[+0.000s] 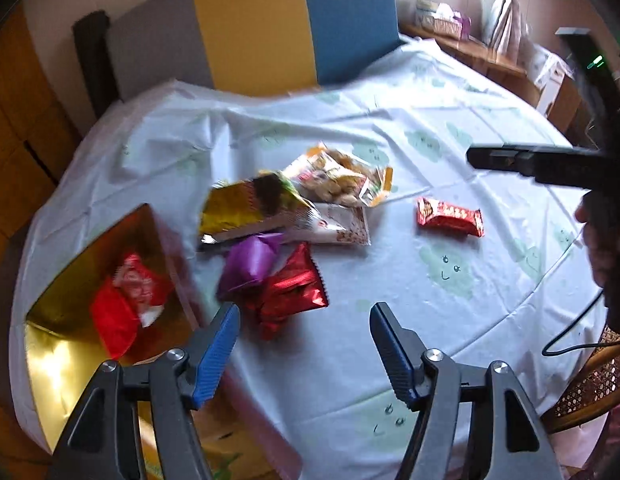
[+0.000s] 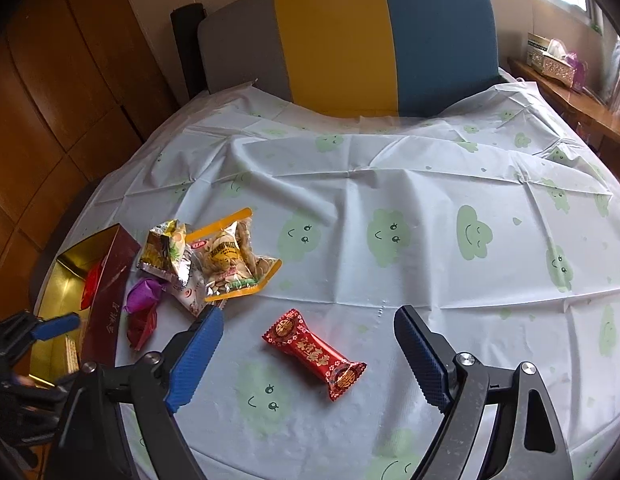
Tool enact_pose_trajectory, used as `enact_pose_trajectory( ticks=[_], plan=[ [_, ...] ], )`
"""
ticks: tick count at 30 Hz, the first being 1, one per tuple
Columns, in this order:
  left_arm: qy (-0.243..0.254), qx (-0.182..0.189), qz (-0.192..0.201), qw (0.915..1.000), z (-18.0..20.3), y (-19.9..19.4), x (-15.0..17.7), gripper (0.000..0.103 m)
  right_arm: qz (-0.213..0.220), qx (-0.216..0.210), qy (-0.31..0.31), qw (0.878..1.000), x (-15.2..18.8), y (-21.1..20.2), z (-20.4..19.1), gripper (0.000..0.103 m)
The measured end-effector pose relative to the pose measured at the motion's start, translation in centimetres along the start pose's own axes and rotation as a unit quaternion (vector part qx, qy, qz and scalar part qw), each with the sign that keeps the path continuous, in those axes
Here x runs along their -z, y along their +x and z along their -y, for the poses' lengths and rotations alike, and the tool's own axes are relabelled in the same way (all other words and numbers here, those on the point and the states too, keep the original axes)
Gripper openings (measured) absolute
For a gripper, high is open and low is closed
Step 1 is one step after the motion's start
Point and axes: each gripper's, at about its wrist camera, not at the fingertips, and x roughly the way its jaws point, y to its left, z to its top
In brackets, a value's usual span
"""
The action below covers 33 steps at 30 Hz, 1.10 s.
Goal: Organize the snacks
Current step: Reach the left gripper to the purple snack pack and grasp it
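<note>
A gold-lined box with a dark red outer wall sits at the table's left edge and holds red snack packets. Beside it lies a pile: a gold packet, a nut packet, a purple candy and a red foil packet. A red wrapped candy lies apart on the cloth. My left gripper is open and empty, just in front of the red foil packet. My right gripper is open and empty, its fingers either side of the red wrapped candy.
The round table wears a white cloth printed with green smiling clouds. A grey, yellow and blue chair back stands at the far side. A wooden wall is on the left. A shelf with a tissue box is at right.
</note>
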Motion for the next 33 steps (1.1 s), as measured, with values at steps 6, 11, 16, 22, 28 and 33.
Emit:
enact_pose_trajectory(
  ticks=[6,11,16,22,28,33],
  plan=[
    [-0.004,-0.015,-0.042,0.999,0.1,4.0,-1.6,0.071,0.01,-0.013,0.018,1.0,-0.4,-0.6,0.5,0.09],
    [-0.025,0.0,-0.065,0.9976,-0.5,6.2,-2.5,0.071,0.014,-0.019,0.016,1.0,-0.6,-0.9,0.3,0.09],
    [-0.046,0.1,-0.056,0.9924,0.3,6.5,-1.7,0.07,0.017,-0.022,0.014,1.0,-0.8,-1.0,0.3,0.09],
    [-0.025,0.165,-0.018,0.9859,1.8,3.7,-0.7,0.07,0.014,-0.018,0.019,1.0,-0.7,-0.9,0.6,0.09],
    [-0.048,0.118,0.002,0.9919,-2.4,0.9,-2.1,0.07,0.014,-0.017,0.011,1.0,-0.7,-1.0,0.3,0.09],
    [-0.059,0.063,-0.019,0.996,-4.8,1.2,-2.6,0.06,0.012,-0.016,0.013,1.0,-0.7,-1.0,0.5,0.09]
  ],
)
